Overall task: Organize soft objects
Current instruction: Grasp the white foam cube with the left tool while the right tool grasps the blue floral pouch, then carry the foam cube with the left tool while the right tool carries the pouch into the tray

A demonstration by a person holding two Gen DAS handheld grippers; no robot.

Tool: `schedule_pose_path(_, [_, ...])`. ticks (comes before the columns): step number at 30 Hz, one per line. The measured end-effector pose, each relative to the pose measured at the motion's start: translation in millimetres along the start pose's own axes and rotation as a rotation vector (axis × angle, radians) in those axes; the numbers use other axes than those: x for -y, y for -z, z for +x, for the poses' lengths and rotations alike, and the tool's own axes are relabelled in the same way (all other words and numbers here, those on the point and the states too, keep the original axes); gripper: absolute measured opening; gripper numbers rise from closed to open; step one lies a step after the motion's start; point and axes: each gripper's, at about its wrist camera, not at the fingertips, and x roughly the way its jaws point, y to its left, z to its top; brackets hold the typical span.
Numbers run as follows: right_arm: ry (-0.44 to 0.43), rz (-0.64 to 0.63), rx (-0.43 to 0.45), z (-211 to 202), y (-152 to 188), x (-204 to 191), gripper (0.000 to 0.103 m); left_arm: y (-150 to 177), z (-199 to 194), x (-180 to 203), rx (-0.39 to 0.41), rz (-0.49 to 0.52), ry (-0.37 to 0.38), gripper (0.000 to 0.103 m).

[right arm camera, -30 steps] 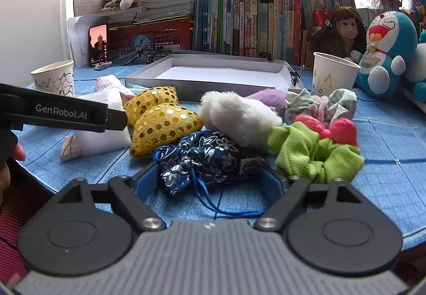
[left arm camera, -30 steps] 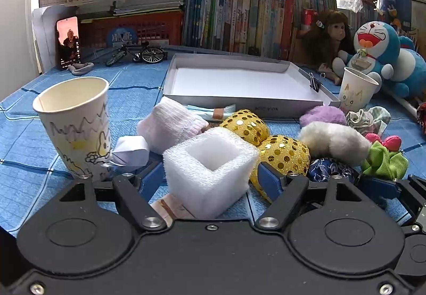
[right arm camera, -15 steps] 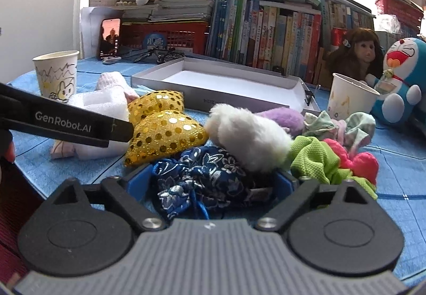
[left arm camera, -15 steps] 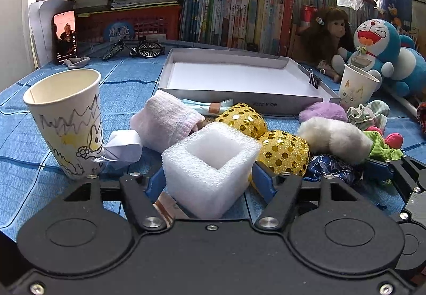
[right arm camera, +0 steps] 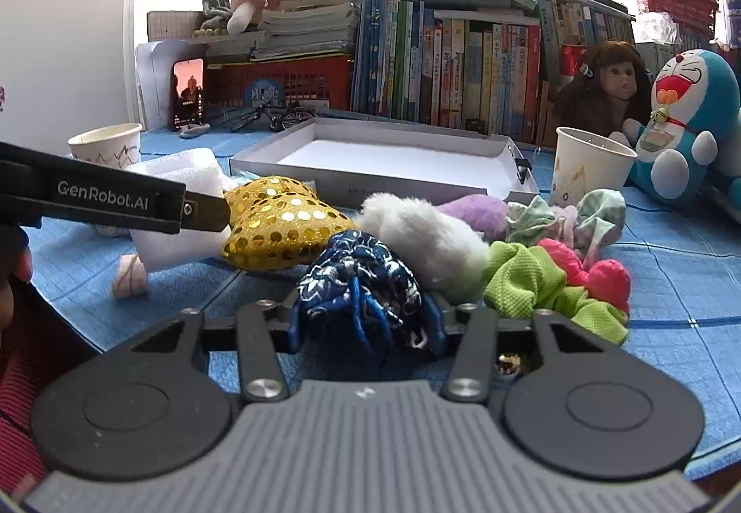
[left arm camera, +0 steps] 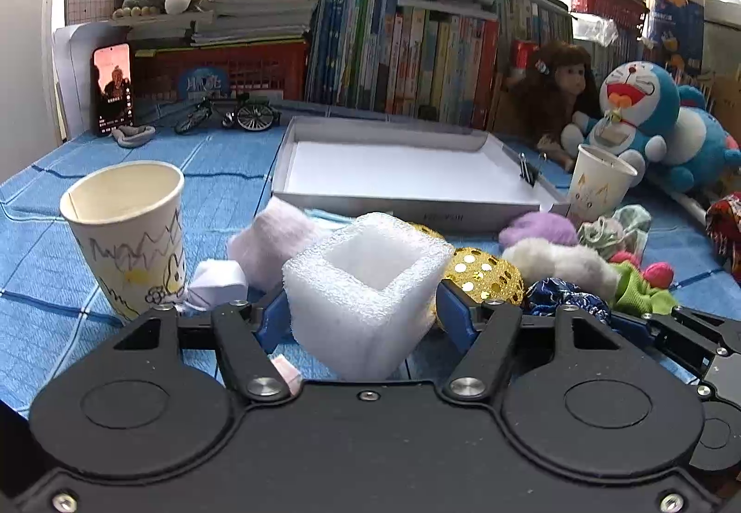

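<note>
Two grips forming: left gripper [left arm camera: 361, 313] fingers clamped on white foam block [left arm camera: 366, 286]; right gripper [right arm camera: 366, 323] fingers closing round blue floral pouch [right arm camera: 361, 286], both low over surface [right arm camera: 671, 281]. Squeeze gently, lift straight, carry toward grey tray [left arm camera: 407, 207].

White foam cup-block [left arm camera: 366, 281] upright, tilted slightly, between blue pads. Navy floral drawstring pouch [right arm camera: 363, 281] bunched, cord dangling, between pads. Gold sequin hearts [right arm camera: 282, 223], white fluffy piece [right arm camera: 423, 235] adjacent on blue cloth.
</note>
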Motion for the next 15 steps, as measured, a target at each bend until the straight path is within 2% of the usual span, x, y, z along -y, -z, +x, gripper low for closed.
schedule_pose_path(10, [0.011, 0.008, 0.114, -20, -29, 8, 0.051, -11, -1, 1, 0.017, -0.004, 0.018, 0.064])
schedule_pose_path(15, [0.045, 0.001, 0.112, -16, -32, 17, 0.051, -8, 7, 1, -0.013, -0.013, 0.023, 0.064])
